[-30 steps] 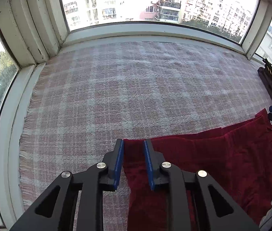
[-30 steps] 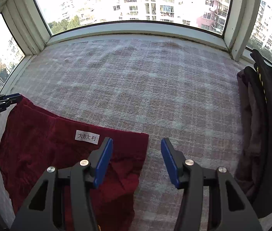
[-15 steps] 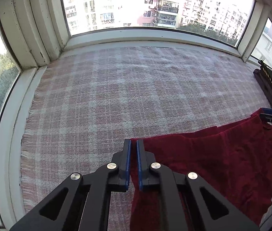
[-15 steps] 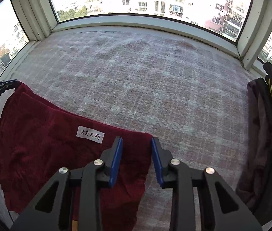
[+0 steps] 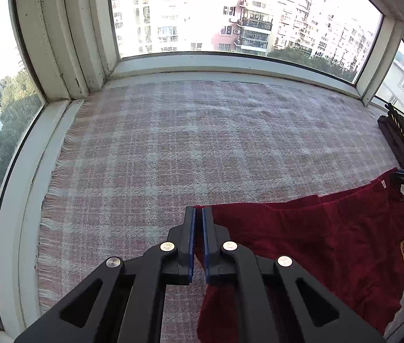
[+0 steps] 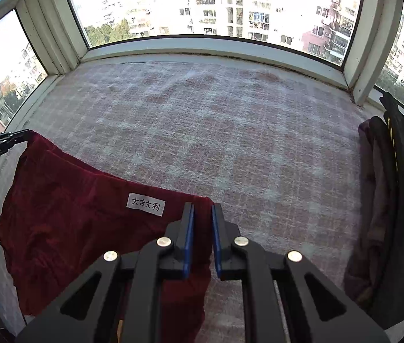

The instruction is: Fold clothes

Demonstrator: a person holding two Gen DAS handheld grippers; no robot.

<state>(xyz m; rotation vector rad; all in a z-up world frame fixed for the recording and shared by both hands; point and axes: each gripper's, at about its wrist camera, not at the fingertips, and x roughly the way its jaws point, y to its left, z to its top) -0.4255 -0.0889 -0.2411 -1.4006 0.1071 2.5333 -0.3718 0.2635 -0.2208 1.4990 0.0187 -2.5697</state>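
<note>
the red garment lies at the near edge of the plaid blanket, from 6 toward 3 o'clock. the left gripper is clamped on its corner; the right gripper is closing on the opposite corner, cloth between its jaws.

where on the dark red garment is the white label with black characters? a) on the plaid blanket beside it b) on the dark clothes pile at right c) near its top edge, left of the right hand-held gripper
c: in the right wrist view the white label sits on the dark red garment just under its top edge, left of the right hand-held gripper.
</note>
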